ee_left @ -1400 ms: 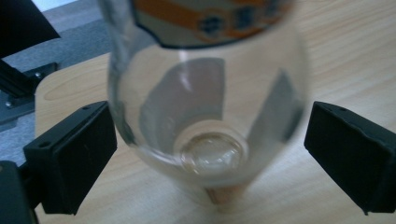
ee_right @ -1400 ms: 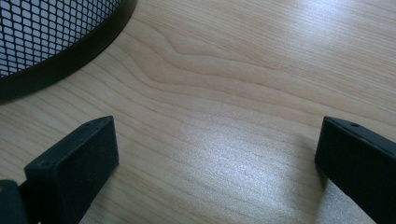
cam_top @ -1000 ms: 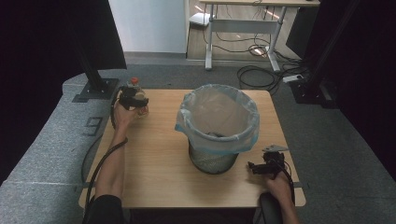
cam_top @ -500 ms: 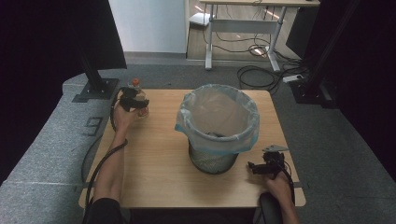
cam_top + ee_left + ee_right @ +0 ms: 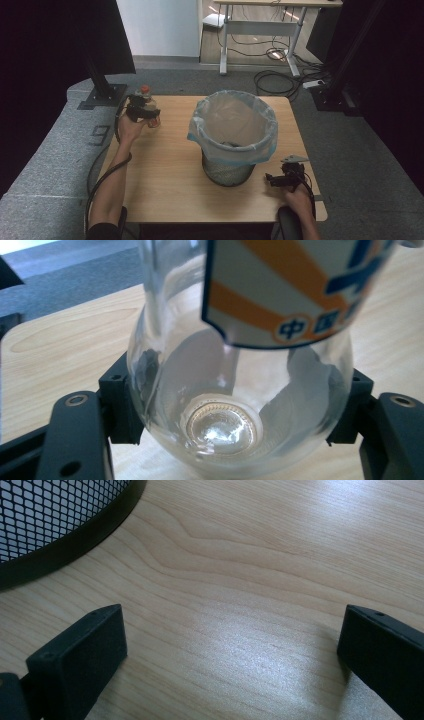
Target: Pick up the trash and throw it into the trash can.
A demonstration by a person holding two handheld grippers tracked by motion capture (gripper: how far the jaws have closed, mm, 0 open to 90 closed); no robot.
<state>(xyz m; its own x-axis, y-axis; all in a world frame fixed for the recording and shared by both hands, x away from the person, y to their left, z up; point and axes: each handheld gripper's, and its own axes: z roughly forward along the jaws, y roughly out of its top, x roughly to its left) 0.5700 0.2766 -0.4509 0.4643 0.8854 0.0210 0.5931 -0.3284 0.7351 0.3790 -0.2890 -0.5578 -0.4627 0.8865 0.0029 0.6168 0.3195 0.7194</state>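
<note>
A clear plastic bottle (image 5: 240, 390) with a white, orange and blue label sits base-first between the black jaws of my left gripper (image 5: 239, 407), and both pads press its round lower body. In the high view that gripper (image 5: 141, 111) is at the table's far left, with the bottle's orange cap (image 5: 145, 90) sticking out past it. My right gripper (image 5: 278, 179) rests near the front right, beside the bin. Its jaws stand wide apart over bare wood, so the right gripper (image 5: 235, 635) is open with nothing in it.
A black mesh wastebasket (image 5: 227, 170) lined with a pale blue bag (image 5: 232, 117) stands mid-table; its base rim (image 5: 75, 545) lies just ahead and left of the right jaws. The wooden table (image 5: 165, 185) ends close behind both hands. Grey floor, desk legs and cables lie beyond.
The left hand has shifted a little with the bottle in its jaws, lifting slightly. The right hand has stayed where it was.
</note>
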